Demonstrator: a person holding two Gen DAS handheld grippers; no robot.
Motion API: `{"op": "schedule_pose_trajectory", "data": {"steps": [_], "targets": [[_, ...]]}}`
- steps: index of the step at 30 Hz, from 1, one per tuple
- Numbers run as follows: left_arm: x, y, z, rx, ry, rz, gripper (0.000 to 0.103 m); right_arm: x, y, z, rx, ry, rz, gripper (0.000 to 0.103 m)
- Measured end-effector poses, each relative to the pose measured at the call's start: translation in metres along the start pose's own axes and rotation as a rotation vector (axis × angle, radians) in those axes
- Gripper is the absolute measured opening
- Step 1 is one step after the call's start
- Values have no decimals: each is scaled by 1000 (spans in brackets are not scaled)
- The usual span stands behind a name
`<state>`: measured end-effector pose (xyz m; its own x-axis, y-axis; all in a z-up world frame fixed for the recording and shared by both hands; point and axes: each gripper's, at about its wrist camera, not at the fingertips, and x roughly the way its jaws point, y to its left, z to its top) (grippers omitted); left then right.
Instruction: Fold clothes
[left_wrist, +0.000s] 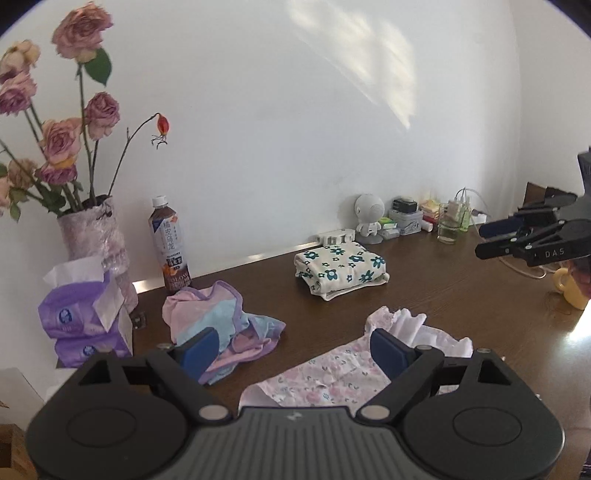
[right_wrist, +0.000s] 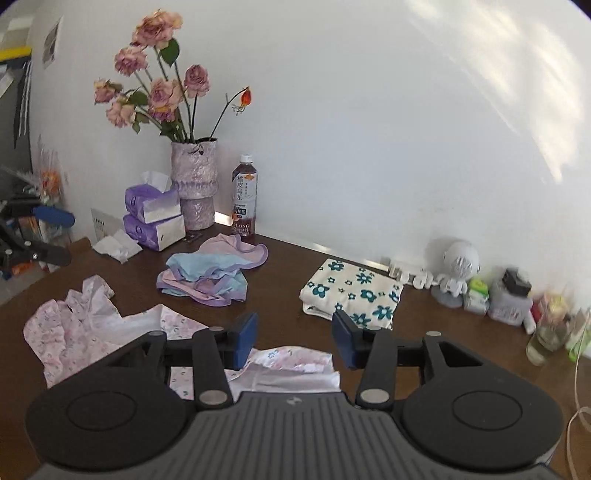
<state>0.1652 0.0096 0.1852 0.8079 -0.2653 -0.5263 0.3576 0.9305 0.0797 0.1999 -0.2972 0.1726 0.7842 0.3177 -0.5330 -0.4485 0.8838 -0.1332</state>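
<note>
Garments (right_wrist: 207, 277): three; one folded, two loose.

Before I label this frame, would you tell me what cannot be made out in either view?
- Pink floral garment: near part hidden behind left gripper body, left wrist view; likewise behind right gripper, right wrist view.
- Yellow mug: cut off by the right edge, left wrist view.
- Small items by the wall: blurred, right wrist view.

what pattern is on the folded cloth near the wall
Cream with teal-blue flowers on the folded cloth; the right wrist view shows it best.
</note>
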Motion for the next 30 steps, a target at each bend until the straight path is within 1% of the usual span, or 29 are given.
{"op": "schedule_pose_trajectory", "data": {"steps": [2, 4, 6, 7, 8, 9, 11, 13, 16, 19, 21, 23, 26, 28, 29, 30], "targets": [[25, -13, 8, 59, 48, 35, 86, 30, 2, 9, -98, 46, 25, 46], [53, -18, 6, 98, 103, 37, 83, 67, 4, 9, -170, 112, 53, 46], [80, -22, 3, 126, 154, 34, 73, 108, 1, 1, -227, 175, 82, 46], [94, -19, -1, 132, 177, 33, 72, 128, -1, -3, -255, 206, 96, 46], [108, -17, -6, 138, 200, 32, 68, 147, -4, -8, -269, 231, 116, 46], [122, -14, -11, 144, 223, 30, 66, 162, -7, -13, -273, 249, 140, 46], [148, -5, -21, 137, 253, 25, 66, 191, -12, -23, -283, 280, 198, 46], [172, 5, -31, 124, 286, 8, 64, 211, -16, -33, -294, 295, 247, 46], [198, 19, -43, 108, 331, -17, 59, 232, -25, -41, -274, 312, 324, 46], [213, 32, -51, 81, 353, -64, 55, 245, -38, -47, -227, 334, 396, 46], [220, 37, -55, 65, 371, -105, 44, 249, -44, -53, -214, 342, 424, 46], [223, 39, -58, 72, 380, -127, 43, 250, -49, -56, -202, 338, 443, 46], [227, 43, -60, 75, 393, -152, 44, 248, -55, -58, -190, 339, 449, 45], [228, 45, -60, 67, 401, -165, 44, 246, -55, -58, -201, 338, 452, 39], [229, 45, -59, 77, 403, -170, 43, 244, -54, -58, -206, 340, 456, 32], [229, 46, -59, 81, 406, -176, 43, 243, -53, -58, -216, 342, 459, 23]]}}
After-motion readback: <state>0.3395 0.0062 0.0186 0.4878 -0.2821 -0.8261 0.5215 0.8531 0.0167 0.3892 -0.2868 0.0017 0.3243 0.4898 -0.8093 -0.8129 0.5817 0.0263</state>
